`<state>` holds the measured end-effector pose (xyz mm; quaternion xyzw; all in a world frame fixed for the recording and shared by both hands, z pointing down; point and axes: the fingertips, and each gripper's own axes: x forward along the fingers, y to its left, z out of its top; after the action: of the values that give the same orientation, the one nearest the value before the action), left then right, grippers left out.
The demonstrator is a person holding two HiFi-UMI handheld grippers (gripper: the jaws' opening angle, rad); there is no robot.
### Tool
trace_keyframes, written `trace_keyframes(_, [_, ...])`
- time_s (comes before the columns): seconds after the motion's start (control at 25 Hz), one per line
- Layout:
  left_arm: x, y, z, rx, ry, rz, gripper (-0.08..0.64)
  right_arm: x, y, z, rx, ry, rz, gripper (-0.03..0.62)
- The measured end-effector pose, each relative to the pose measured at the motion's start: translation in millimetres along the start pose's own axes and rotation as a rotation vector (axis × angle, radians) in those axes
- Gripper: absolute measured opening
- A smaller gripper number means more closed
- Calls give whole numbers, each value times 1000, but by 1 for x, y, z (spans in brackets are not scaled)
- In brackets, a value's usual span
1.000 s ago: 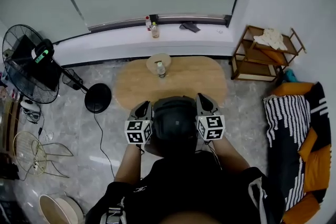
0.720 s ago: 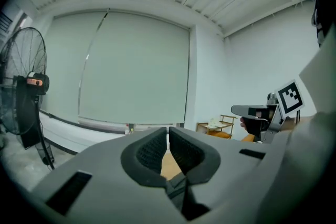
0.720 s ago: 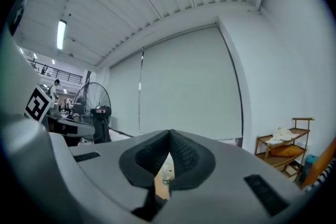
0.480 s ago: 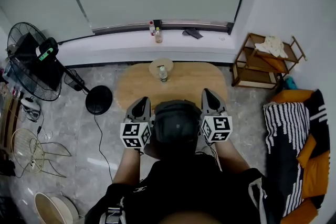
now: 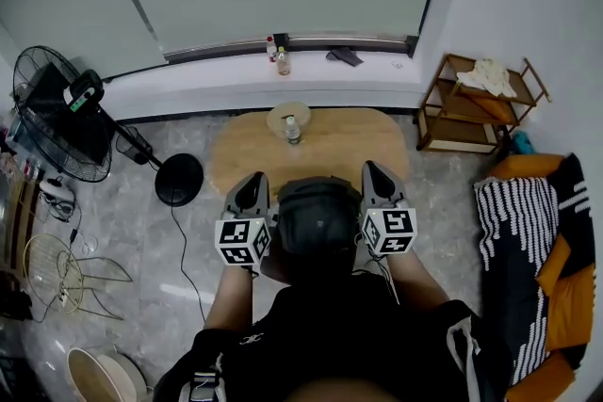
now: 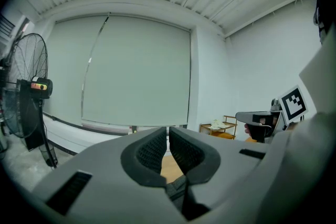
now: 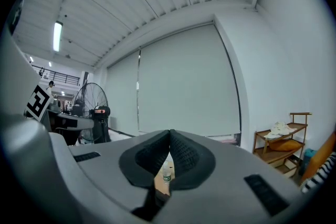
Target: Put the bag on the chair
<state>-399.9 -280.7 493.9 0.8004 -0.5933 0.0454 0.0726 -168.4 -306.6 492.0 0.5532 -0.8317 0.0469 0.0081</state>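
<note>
Both grippers are held up beside the person's head, pointing forward over the wooden table (image 5: 344, 146). My left gripper (image 5: 252, 183) (image 6: 168, 136) is shut with nothing between its pads. My right gripper (image 5: 373, 171) (image 7: 170, 139) is shut and empty too. No bag shows plainly; light straps (image 5: 464, 339) lie over the person's black top. An orange seat with a black and white striped cover (image 5: 528, 231) stands at the right. A wire chair (image 5: 58, 273) stands at the left on the floor.
A small bottle (image 5: 292, 129) stands on the table's far side. A standing fan (image 5: 55, 122) and a black round base (image 5: 177, 179) are at the left. A wooden shelf (image 5: 476, 104) stands by the right wall. Bottles (image 5: 279, 59) sit on the window sill.
Both grippers have drifted slightly apart and a little lower in the head view. The head view itself has shifted a little.
</note>
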Motion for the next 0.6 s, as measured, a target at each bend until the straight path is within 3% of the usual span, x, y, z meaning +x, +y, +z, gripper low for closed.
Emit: trace_keyframes(0.6, [-4,21,-18,-20,42,31,32,5,12,-15,8,41,12,14])
